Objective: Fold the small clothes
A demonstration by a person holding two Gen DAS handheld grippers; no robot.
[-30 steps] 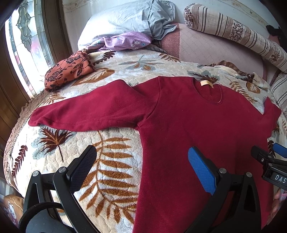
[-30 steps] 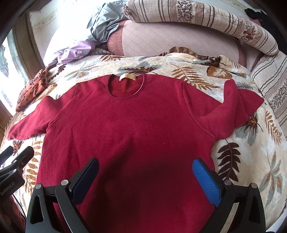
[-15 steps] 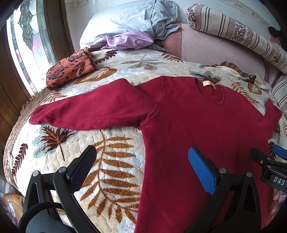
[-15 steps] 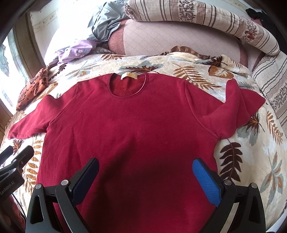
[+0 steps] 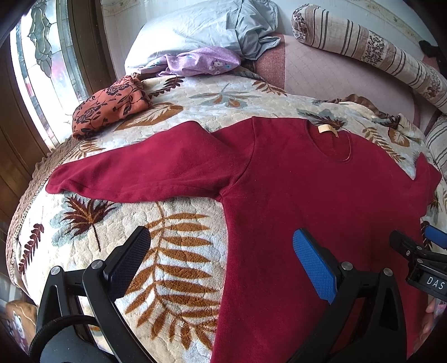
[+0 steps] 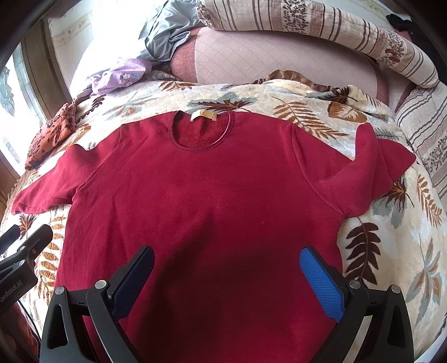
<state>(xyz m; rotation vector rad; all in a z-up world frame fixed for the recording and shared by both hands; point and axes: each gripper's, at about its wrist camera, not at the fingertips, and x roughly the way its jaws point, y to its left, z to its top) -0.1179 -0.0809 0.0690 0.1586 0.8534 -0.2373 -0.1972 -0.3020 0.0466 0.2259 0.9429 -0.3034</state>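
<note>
Left wrist view shows the left gripper (image 5: 220, 262) spread wide and empty over the red sweater's (image 5: 307, 195) side edge, its outstretched sleeve (image 5: 145, 178) reaching toward the bed's window edge, nearer it than the equally wide right gripper (image 6: 227, 275).

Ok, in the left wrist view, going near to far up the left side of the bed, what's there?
Left gripper → red sweater's sleeve → orange floral cloth → purple floral garment → grey pillow.

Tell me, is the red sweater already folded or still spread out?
Spread out. The red sweater lies flat on the leaf-print blanket, one sleeve stretched sideways; the other sleeve is bent.
</note>
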